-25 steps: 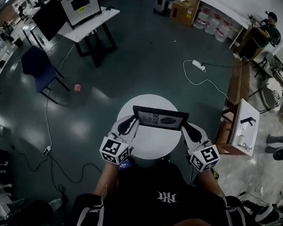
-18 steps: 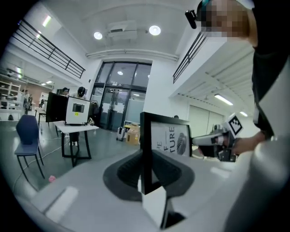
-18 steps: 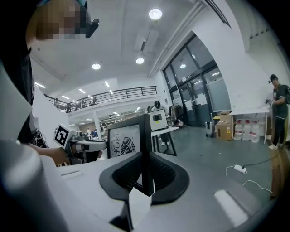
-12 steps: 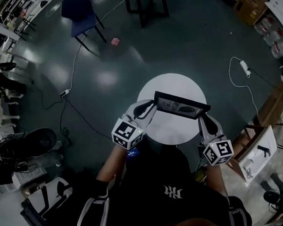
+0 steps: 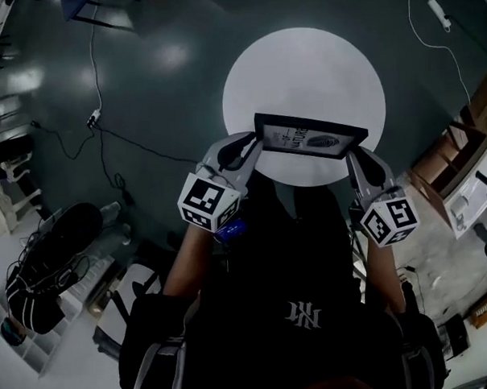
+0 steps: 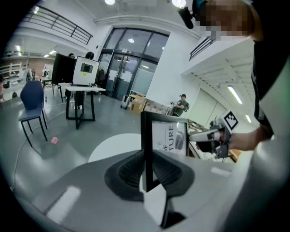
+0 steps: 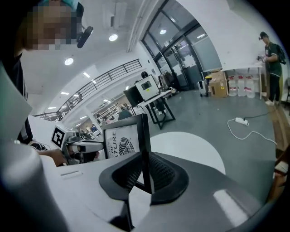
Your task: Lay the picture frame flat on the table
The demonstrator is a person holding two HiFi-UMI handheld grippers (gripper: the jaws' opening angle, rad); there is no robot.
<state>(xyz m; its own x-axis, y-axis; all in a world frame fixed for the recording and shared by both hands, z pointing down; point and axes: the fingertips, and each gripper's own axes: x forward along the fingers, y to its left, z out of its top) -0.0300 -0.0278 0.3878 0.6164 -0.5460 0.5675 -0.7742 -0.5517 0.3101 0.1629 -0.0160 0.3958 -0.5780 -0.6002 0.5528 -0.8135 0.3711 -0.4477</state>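
Note:
A black picture frame (image 5: 309,136) with a white print is held upright over the near edge of the round white table (image 5: 303,74). My left gripper (image 5: 248,150) is shut on the frame's left side bar (image 6: 146,149). At the other end, my right gripper (image 5: 356,155) is shut on the right side bar (image 7: 145,149). In the left gripper view the print (image 6: 168,138) faces me and the right gripper (image 6: 213,136) shows beyond it. In the right gripper view the print (image 7: 121,142) and the left gripper (image 7: 74,145) show.
A wooden shelf unit (image 5: 459,160) stands right of the table. A cable and power strip (image 5: 437,12) lie on the grey floor at top right, another cable (image 5: 95,115) at left. A chair base (image 5: 53,262) sits lower left.
The head view has swung down and closer, so the table now fills the top centre. The frame, gripped by both grippers throughout, has come nearer the table's near edge.

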